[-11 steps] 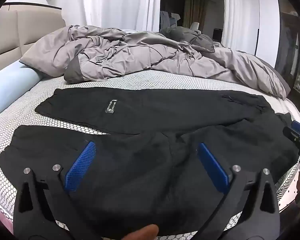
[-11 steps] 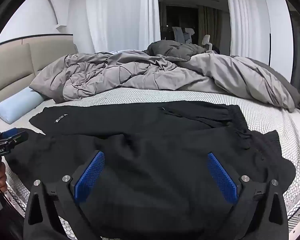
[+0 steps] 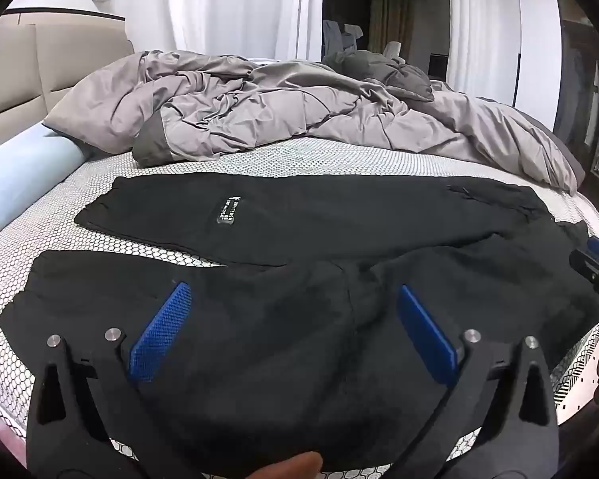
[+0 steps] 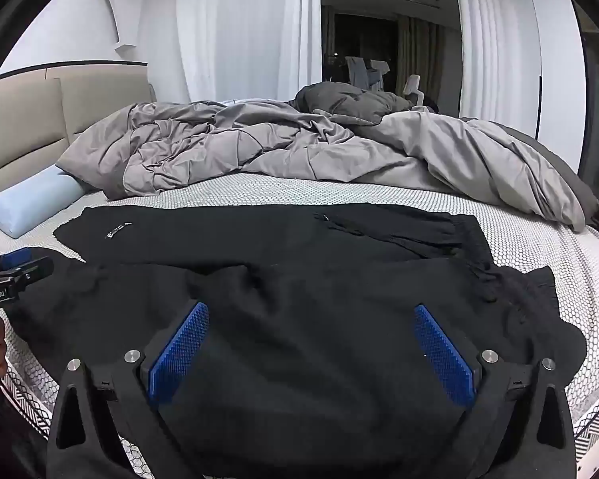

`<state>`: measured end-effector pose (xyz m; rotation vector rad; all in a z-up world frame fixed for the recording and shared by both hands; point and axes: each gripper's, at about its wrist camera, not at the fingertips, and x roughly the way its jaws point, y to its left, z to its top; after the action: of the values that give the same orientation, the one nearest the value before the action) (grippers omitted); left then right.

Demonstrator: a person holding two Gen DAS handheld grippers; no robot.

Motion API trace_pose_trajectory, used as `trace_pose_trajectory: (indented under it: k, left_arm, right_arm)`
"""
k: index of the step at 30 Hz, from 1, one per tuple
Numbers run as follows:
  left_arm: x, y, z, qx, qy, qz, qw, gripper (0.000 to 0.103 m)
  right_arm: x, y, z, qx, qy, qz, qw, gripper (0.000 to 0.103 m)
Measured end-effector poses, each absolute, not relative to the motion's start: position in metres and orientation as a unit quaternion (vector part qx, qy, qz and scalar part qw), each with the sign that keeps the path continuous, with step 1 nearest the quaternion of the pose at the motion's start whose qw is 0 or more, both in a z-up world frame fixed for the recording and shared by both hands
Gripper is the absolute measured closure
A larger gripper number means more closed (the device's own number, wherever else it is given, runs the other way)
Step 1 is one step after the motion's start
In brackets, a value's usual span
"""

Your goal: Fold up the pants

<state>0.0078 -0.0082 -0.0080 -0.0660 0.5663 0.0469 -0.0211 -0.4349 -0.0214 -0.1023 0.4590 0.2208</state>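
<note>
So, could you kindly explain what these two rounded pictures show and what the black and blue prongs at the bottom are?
There is no robot here: a person holds a pair of hand tongs in each hand, and each carries a wide-angle camera looking forward along its fingers. One picture is from the left tongs, the other from the right tongs. Both stand wide open with blue pads and hold nothing. Below them black pants lie spread on the bed, their legs pointing left. Behind lie a crumpled grey duvet and a light blue bolster. Each picture also catches the other tongs at its edge.
</note>
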Motion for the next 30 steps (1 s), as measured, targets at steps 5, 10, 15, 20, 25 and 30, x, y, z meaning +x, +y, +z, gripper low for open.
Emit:
trace_pose_trajectory:
  k: [5, 10, 15, 20, 25, 30]
  left_arm:
    - [0.0055, -0.0011, -0.0050, -0.036, 0.280, 0.018, 0.959, 0.001]
    - [0.0041, -0.0012, -0.0051, -0.035, 0.279, 0.018, 0.960, 0.001]
    - [0.0038, -0.0015, -0.0049, -0.035, 0.278, 0.019, 0.960, 0.001]
    - [0.0035, -0.0017, -0.0048, -0.034, 0.278, 0.019, 0.960, 0.001]
    - [0.0035, -0.0019, -0.0050, -0.034, 0.278, 0.018, 0.960, 0.001]
    - [0.0036, -0.0024, -0.0048, -0.033, 0.278, 0.019, 0.960, 0.001]
  right_arm:
    - [-0.0178, -0.4316, -0.0197, -0.049, 0.232, 0.109, 0.965, 0.000]
    - [-0.0173, -0.4314, -0.0197, -0.049, 0.231, 0.109, 0.966, 0.000]
    - [-0.0179, -0.4314, -0.0205, -0.051, 0.231, 0.109, 0.965, 0.000]
    - [-0.0182, -0.4314, -0.0205, -0.050, 0.230, 0.109, 0.966, 0.000]
    - [-0.0189, -0.4311, -0.0204, -0.050, 0.228, 0.109, 0.966, 0.000]
    - [-0.0196, -0.4307, -0.0207, -0.050, 0.228, 0.108, 0.966, 0.000]
